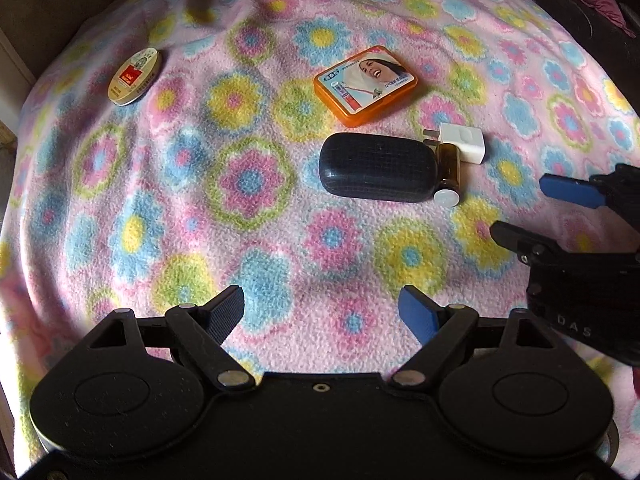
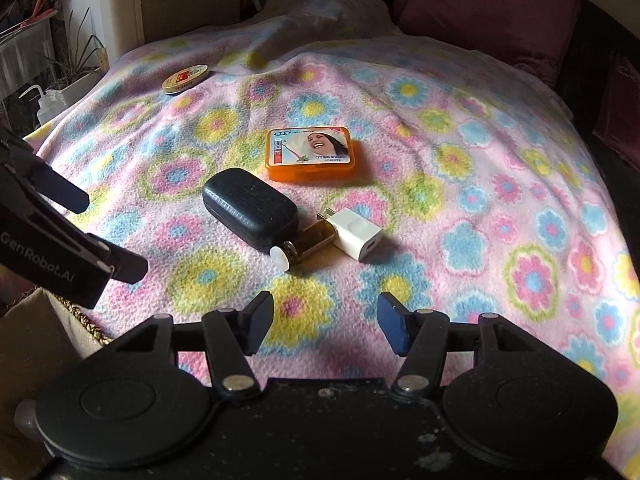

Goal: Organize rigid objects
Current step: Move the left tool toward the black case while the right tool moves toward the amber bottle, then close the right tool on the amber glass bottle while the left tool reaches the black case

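I work over a bed covered by a pink fleece blanket (image 2: 460, 112) with blue, yellow and green flowers. At its far side I see a dark red cushion (image 2: 484, 12), and at the left a potted plant (image 2: 76, 68) and a white squeeze bottle (image 2: 46, 106).

My left gripper (image 1: 322, 312) is wide open and holds nothing; my right gripper (image 2: 325, 326) is also wide open and holds nothing. Both hover above the blanket, near the group of objects. On the side of the left gripper, in the right wrist view, I can read "GenRobot.AI".

The orange box (image 2: 311, 154) lies flat and closed; its lid carries a picture of a laughing woman and small writing I cannot read. Just in front of it lies the black case (image 2: 250, 210), also closed. A small brown bottle (image 2: 306, 246) with a white cap lies on its side, touching the case, and the white charger plug (image 2: 354, 238) lies just beside the bottle. The round tin (image 2: 185, 77), with a red label, lies well apart, near the far left edge.
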